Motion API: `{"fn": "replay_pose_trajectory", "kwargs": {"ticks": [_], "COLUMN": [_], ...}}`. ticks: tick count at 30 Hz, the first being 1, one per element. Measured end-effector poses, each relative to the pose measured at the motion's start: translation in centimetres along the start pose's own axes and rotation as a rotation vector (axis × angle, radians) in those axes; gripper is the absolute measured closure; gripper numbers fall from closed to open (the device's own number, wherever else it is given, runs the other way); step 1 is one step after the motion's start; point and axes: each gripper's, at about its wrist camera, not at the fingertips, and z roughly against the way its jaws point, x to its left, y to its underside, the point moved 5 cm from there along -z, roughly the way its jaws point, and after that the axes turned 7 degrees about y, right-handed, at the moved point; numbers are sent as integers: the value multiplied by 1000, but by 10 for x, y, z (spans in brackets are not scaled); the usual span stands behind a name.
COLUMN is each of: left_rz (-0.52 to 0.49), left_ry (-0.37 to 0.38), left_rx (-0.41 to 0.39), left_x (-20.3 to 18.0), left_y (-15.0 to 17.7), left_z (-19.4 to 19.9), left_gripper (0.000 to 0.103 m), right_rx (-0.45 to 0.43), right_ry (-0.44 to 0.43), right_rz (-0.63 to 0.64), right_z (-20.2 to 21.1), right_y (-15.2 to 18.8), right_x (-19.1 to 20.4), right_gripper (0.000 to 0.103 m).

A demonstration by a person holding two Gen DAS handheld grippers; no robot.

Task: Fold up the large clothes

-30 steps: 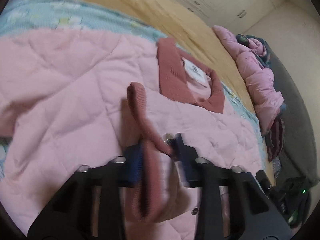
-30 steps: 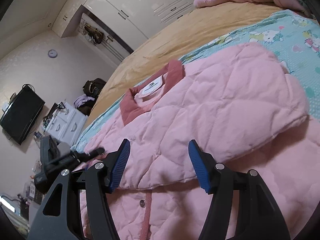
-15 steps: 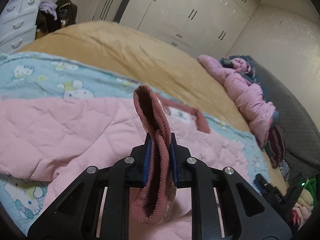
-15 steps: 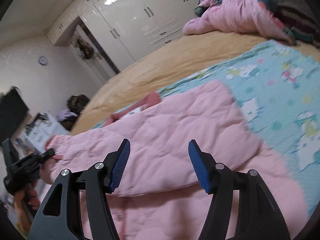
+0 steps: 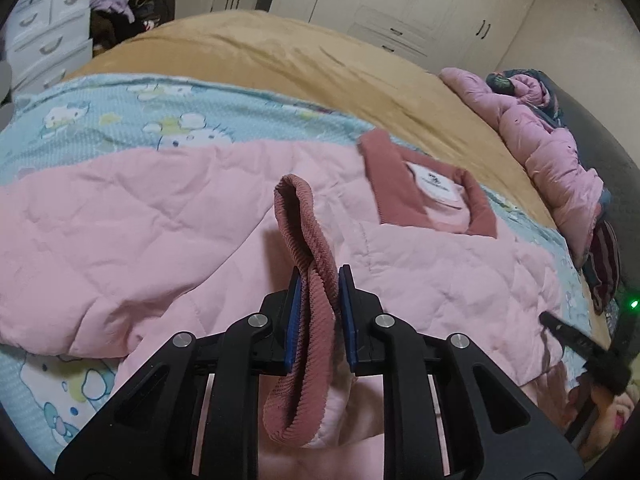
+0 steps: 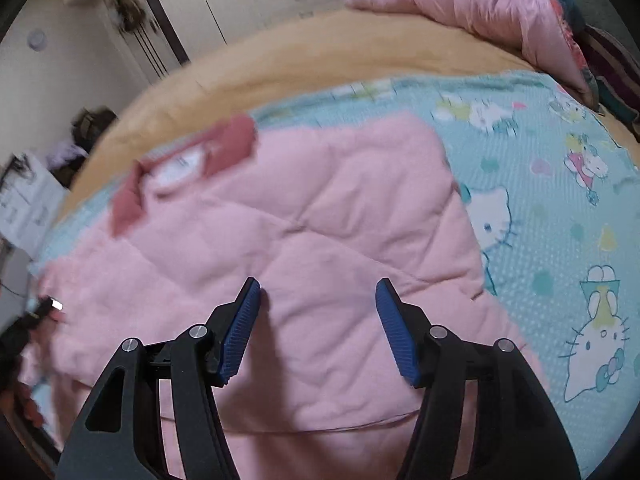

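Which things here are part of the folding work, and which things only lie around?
Part of the job:
pink quilted jacket
its ribbed cuff, clamped in the left claw
right claw, open above it

Lying about:
pink puffer coat
cartoon blanket

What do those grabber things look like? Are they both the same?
Yes, they match. The left gripper and right gripper each have two black plastic fingers with triangle-shaped cutouts and round silver screws at the joints. The fingertips carry flat blue pads with fine ridges, like tiny stripes. No cables, markings or sleeves show in these views.
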Motion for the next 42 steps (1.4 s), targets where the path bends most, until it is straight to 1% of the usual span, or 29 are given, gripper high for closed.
{"fn": "replay_pose_trajectory", "kwargs": {"ticks": [1, 3, 4, 6, 8, 10, 12, 14, 15, 16, 18, 20, 22, 24, 25, 26, 27, 29, 30, 33, 35, 36, 37, 39, 40, 42], "left_rz": [-5, -47, -52, -26, -15, -9, -31, -47, -58, -80, -134, -180, -227, -254, -267, -272, -274, -273, -264, -226, -227, -226, -222, -203, -191, -174], "left_ry": [-15, -87, -95, -89, -84, -78, -82, -87, -80, -73, -65, -44, -16, -23, -38, -51, -65, -88, -91, -71, -75, -77, -76, -69, -60, -56], "left_rx": [6, 13, 25, 51, 60, 44, -3, -30, -40, -49, -55, -42, -1, 52, 91, 120, 144, 175, 175, 167, 162, 162, 160, 148, 136, 110], "left_x": [2, 5, 5, 12, 15, 12, 4, -5, -11, -21, -40, -59, -75, -81, -82, -80, -78, -69, -65, -59, -60, -60, -61, -61, -61, -64], "left_y": [1, 5, 7, 11, 13, 10, 3, -1, -3, -3, 1, 7, 20, 32, 40, 46, 50, 58, 59, 56, 55, 54, 53, 50, 47, 41], "left_z": [-2, -8, -12, -20, -23, -14, 4, 16, 22, 28, 33, 32, 23, 7, -3, -12, -20, -36, -39, -41, -36, -34, -31, -24, -17, -8], "left_gripper": [92, 93, 93, 92, 92, 92, 92, 91, 87, 79, 68, 65, 61, 60, 58, 55, 47, 41, 37, 37, 37, 33, 26, 16, 13, 9], "right_rx": [10, 22, 24, 23, 21, 11, -2, -32, -49, -60, -79, -76, -57, -35, -25, -19, -9, 4, 6, -2, -15, -25, -37, -68, -88, -117], "right_ry": [6, 15, 11, 2, -6, -3, -6, -37, -62, -78, -87, -102, -101, -72, -62, -56, -49, -44, -42, -40, -44, -53, -64, -81, -83, -82], "right_rz": [4, 2, -4, -20, -31, -26, -26, -32, -25, -10, 17, 38, 54, 70, 76, 77, 75, 75, 81, 108, 107, 98, 85, 72, 69, 67], "right_z": [-5, -13, -16, -20, -22, -20, -4, 16, 26, 35, 46, 50, 47, 39, 35, 31, 28, 21, 17, 14, 20, 23, 28, 37, 42, 49], "right_y": [2, 4, 5, 7, 8, 7, 7, 9, 11, 14, 20, 28, 37, 41, 42, 42, 43, 47, 48, 51, 49, 47, 45, 42, 39, 35], "right_x": [-1, -3, -3, -6, -9, -8, -7, -2, 3, 9, 19, 29, 36, 40, 41, 40, 39, 40, 40, 45, 45, 44, 43, 41, 41, 41], "right_gripper": [44, 44, 44, 44, 44, 44, 42, 32, 26, 25, 25, 20, 19, 19, 19, 18, 18, 18, 16, 10, 9, 9, 9, 8, 6, 5]}}
